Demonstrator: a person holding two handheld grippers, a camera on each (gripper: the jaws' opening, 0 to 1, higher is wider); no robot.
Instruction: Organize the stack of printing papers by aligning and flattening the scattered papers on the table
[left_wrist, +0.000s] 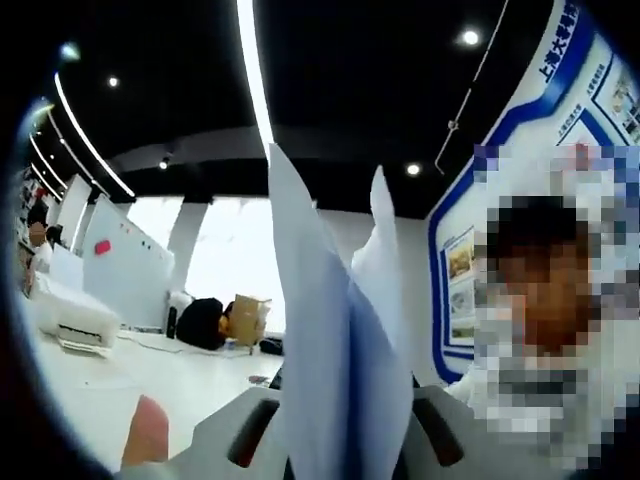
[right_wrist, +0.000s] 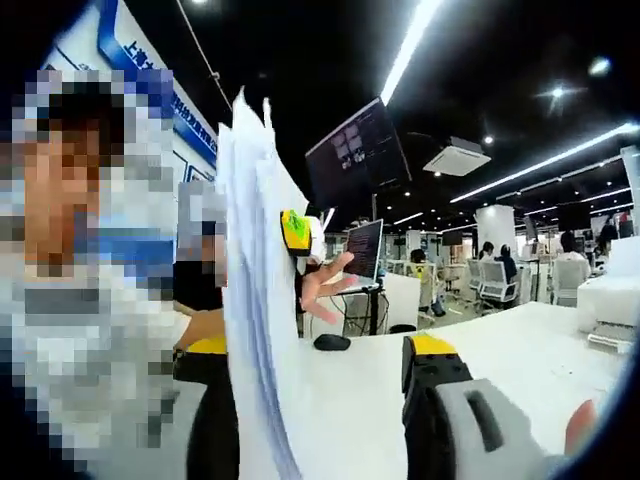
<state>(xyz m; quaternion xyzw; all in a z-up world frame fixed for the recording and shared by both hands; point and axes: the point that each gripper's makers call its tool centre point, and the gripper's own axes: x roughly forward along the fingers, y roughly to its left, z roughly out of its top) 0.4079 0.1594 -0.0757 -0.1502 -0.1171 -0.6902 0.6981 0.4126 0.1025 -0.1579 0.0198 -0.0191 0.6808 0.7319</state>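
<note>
A stack of white printing papers (left_wrist: 335, 340) stands upright and fans out between the grey jaws of my left gripper (left_wrist: 345, 445), which is shut on its lower edge. In the right gripper view the same paper stack (right_wrist: 255, 300) shows edge-on, resting against the left jaw. My right gripper (right_wrist: 320, 360) is open: its yellow-tipped right jaw stands well apart from the sheets. A hand (right_wrist: 325, 285) with spread fingers shows just behind the papers.
The white table (right_wrist: 500, 350) stretches ahead, with a black mouse (right_wrist: 331, 342) and a laptop (right_wrist: 364, 250) on it. A white printer (left_wrist: 70, 320) sits at the left, with a cardboard box (left_wrist: 248, 318) and black bag (left_wrist: 200, 322) farther back. A person sits close by.
</note>
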